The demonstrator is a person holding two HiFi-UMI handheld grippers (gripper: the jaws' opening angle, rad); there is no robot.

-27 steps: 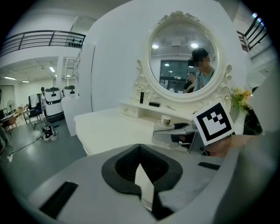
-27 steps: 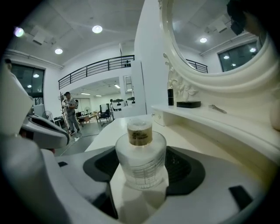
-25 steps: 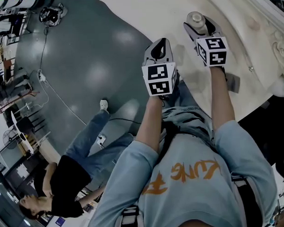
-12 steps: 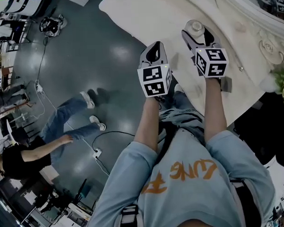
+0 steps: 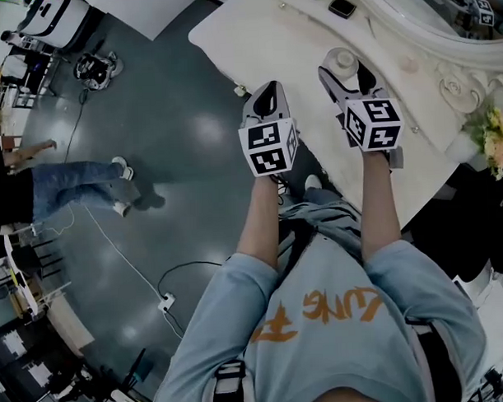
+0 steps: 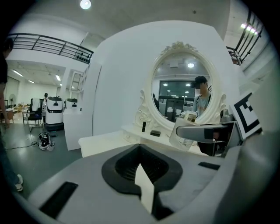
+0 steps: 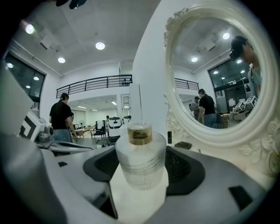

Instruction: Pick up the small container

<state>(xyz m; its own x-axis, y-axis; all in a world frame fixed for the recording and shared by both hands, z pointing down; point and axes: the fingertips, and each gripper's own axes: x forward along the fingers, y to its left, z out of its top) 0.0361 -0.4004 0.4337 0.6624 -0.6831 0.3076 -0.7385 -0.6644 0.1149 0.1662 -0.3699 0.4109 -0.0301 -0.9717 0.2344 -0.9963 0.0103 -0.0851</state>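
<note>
The small container [image 7: 140, 158], a clear ribbed jar with a brownish cap, stands upright between the jaws of my right gripper [image 7: 139, 177], which is shut on it. In the head view the container [image 5: 343, 60] shows at the tip of the right gripper [image 5: 343, 71], held over the white vanity table [image 5: 254, 39]. My left gripper [image 5: 265, 97] hovers beside it on the left, near the table's front edge. Its jaws are shut, pads [image 6: 145, 188] meeting with nothing between them. From the left gripper view, the held container [image 6: 186, 131] appears at the right.
An ornate white oval mirror [image 6: 186, 87] rises behind the table. Small dark items [image 5: 342, 7] lie at the table's back and flowers [image 5: 492, 138] at the right. A person [image 5: 70, 186] walks on the grey floor at the left, near cables [image 5: 122, 258].
Both grippers keep their hold and spacing, edging slightly left over the table. More of the table has come into view. The person on the floor has walked off to the left.
</note>
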